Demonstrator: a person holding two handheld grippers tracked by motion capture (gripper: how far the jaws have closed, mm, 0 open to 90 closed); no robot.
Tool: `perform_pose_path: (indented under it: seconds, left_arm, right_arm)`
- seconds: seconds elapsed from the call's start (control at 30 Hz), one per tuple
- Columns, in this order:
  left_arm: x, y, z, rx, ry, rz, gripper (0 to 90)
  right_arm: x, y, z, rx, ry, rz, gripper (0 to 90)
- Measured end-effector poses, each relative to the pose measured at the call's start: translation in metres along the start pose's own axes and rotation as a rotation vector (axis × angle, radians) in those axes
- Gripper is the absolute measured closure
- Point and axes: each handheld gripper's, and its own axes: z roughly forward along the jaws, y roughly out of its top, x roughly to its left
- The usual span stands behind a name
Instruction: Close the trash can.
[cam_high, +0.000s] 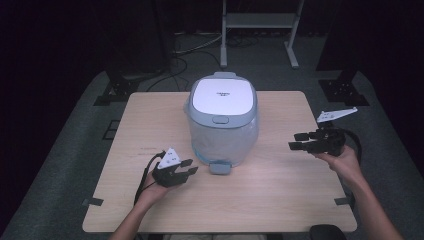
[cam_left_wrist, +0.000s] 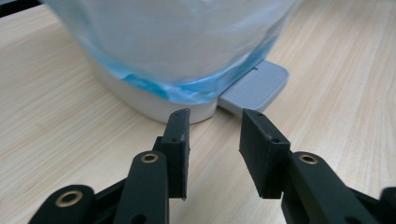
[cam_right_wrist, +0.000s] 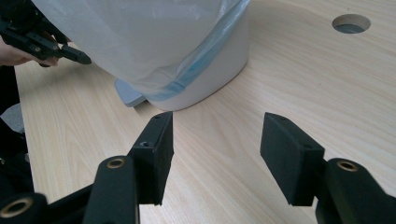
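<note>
1. Centre of the high view: light wood desk (cam_high: 280, 200), the biggest thing, spans most of the lower frame over a dark carpeted floor (cam_high: 65, 165).
2. Upper centre of the desk: pedal bin (cam_high: 222, 120), white-grey lid shut, clear liner bag (cam_high: 225, 137) with a blue band hanging down over the body. In the left claw view the bin (cam_left_wrist: 173, 51) takes the upper half of the frame; in the right claw view it (cam_right_wrist: 154, 51) sits upper left.
3. Just below the bin in the high view: grey foot pedal (cam_high: 220, 168) sticking out of the base, flat on the desk. Left claw view has it (cam_left_wrist: 257, 88) right of centre, just beyond the jaw tips.
4. Lower left of the high view: left claw (cam_high: 187, 167), held in the person's left hand (cam_high: 152, 192), pointing right at the pedal, near it, not touching. Jaws released, gap between them with nothing in it (cam_left_wrist: 214, 119).
5. Right edge of the high view: right claw (cam_high: 299, 141), in the right hand (cam_high: 342, 162), pointing left at the bin, well apart from it. Jaws released and wide, bare desk between them (cam_right_wrist: 217, 126).
6. Upper right of the right claw view: round cable hole (cam_right_wrist: 351, 23) in the desk top.
</note>
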Motion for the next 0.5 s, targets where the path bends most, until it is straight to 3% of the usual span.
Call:
perform_pose_path:
  seconds: [0.5]
  left_arm:
    - [0.014, -0.015, -0.02, -0.007, 0.035, -0.063, 54.8]
  right_arm:
    - [0.004, -0.015, 0.003, 0.006, -0.02, -0.006, 40.4]
